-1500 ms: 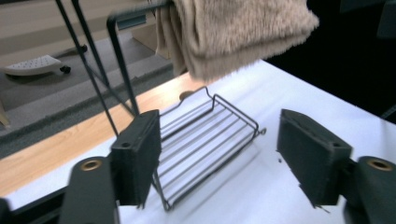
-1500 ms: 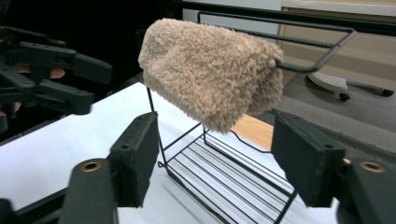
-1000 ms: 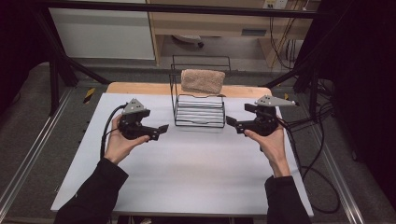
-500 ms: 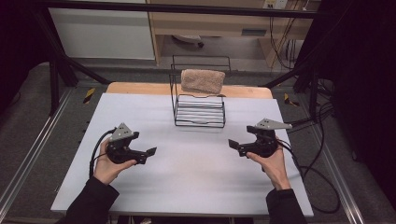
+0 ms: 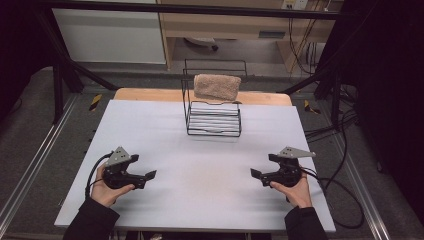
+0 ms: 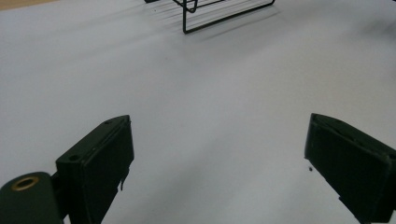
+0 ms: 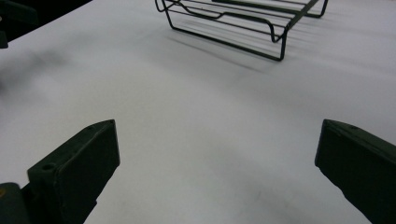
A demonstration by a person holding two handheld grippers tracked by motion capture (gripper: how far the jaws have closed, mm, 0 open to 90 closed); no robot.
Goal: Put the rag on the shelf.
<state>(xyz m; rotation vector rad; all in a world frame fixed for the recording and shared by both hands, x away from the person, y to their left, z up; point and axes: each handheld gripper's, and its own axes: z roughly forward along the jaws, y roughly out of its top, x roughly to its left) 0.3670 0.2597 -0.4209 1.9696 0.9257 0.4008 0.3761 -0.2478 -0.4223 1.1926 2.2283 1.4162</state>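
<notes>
A black wire rack (image 5: 214, 117) stands at the back middle of the white table (image 5: 200, 210). A tan folded towel (image 5: 216, 86) hangs over the rack's rear rail. My left gripper (image 5: 148, 178) is held low over the table at the front left, open, jaws pointing toward the middle. My right gripper (image 5: 256, 176) mirrors it at the front right, open; its jaws have just been opening a little wider, with nothing between them. In the left gripper view the open gripper (image 6: 219, 154) has bare table between its jaws, as does the open gripper (image 7: 217, 158) in the right gripper view, and the rack (image 7: 233, 23) lies ahead.
A wooden strip (image 5: 150, 94) borders the table's far edge. Cables (image 5: 345, 200) trail off the right side. Metal rails run along the floor on both sides. A corner of the rack (image 6: 224, 11) shows at the top of the left gripper view.
Both hands have come down and back toward the near edge, away from the rack, and now sit farther apart at the front corners of the table.
</notes>
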